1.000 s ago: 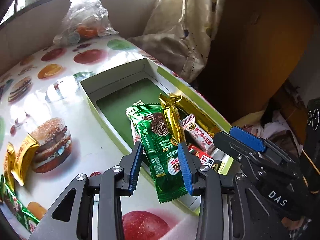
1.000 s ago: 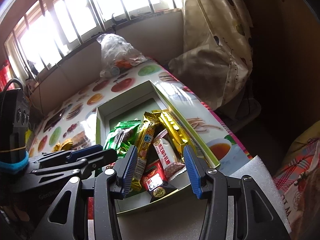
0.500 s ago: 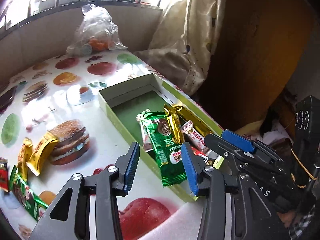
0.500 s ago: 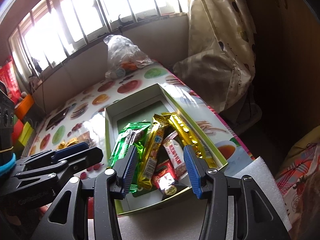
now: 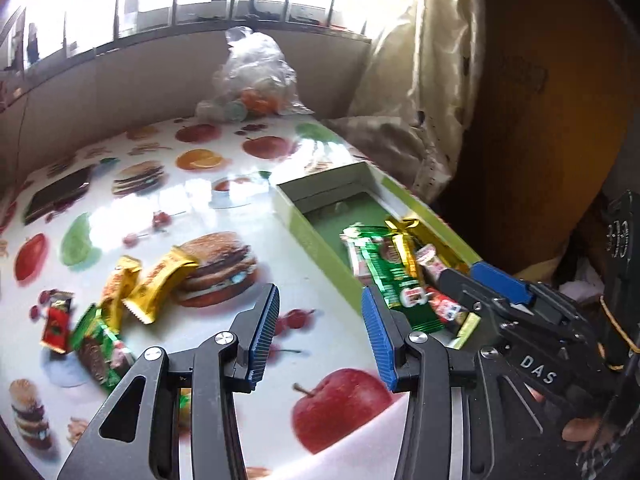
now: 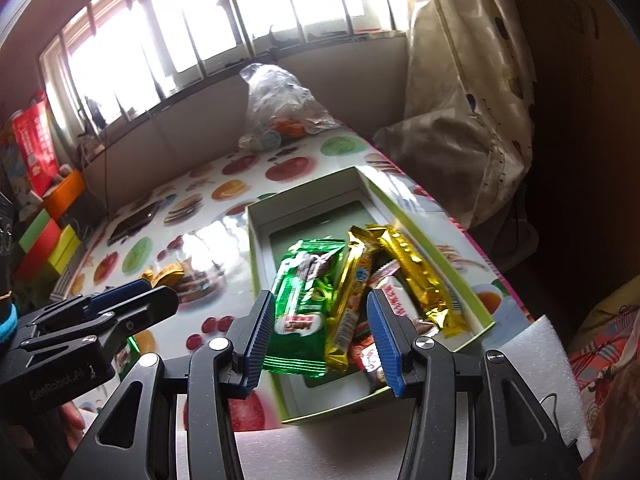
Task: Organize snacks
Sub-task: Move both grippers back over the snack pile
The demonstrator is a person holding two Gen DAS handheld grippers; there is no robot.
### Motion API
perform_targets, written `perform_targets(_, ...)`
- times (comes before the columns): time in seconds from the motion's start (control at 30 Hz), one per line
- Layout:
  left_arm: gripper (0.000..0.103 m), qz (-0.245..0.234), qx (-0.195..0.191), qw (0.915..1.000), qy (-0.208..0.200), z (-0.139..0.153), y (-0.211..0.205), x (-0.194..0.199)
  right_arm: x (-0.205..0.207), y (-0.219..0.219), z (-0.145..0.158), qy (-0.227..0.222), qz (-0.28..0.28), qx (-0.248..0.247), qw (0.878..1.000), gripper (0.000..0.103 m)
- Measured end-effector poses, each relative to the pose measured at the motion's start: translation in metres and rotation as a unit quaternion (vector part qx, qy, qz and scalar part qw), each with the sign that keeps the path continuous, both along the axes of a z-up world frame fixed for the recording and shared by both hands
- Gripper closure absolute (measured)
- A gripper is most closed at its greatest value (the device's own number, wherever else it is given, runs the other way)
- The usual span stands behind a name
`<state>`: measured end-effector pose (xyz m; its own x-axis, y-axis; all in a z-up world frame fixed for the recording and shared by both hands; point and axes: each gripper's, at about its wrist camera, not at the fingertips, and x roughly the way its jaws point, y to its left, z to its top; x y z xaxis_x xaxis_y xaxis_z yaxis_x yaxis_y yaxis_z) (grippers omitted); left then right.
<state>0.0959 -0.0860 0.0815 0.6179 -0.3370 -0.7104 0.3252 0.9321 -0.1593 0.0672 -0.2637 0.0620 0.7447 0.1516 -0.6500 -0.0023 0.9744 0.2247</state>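
A green open box point(image 5: 320, 242) point(image 6: 438, 254) sits on the fruit-print table and holds several snack packets: a green one point(image 6: 306, 292) point(image 5: 394, 284), gold ones point(image 6: 418, 274) and red-white ones. Loose snacks lie on the table to the left: yellow packets point(image 5: 154, 282), a red one point(image 5: 56, 326) and green ones point(image 5: 100, 346). My left gripper point(image 5: 318, 330) is open and empty, above the table just left of the box. My right gripper point(image 6: 322, 330) is open and empty, above the near end of the box.
A clear plastic bag point(image 5: 252, 80) point(image 6: 282, 100) of goods stands at the table's far edge by the window. A dark phone point(image 5: 56, 198) lies far left. White foam point(image 6: 516, 364) lies at the near edge. A curtain point(image 6: 472, 80) hangs right. Coloured boxes point(image 6: 48, 240) stand left.
My left gripper has pulled back and swung left, away from the box, so the loose snacks on the table now show. My right gripper has backed off slightly. Both stayed open.
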Motion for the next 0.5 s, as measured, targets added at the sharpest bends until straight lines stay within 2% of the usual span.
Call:
perform_targets(0.23,0.058,0.024,0.0,0.9997,-0.006,0.001,0.022,-0.005,0.003,0.018,0.001,-0.003,0.024,-0.004,1.0,0.055)
perform_targets(0.5,0.058,0.056,0.01,0.9983,-0.008,-0.002,0.048,-0.01,0.011,0.056,-0.002,-0.003,0.074,-0.013,0.997,0.055)
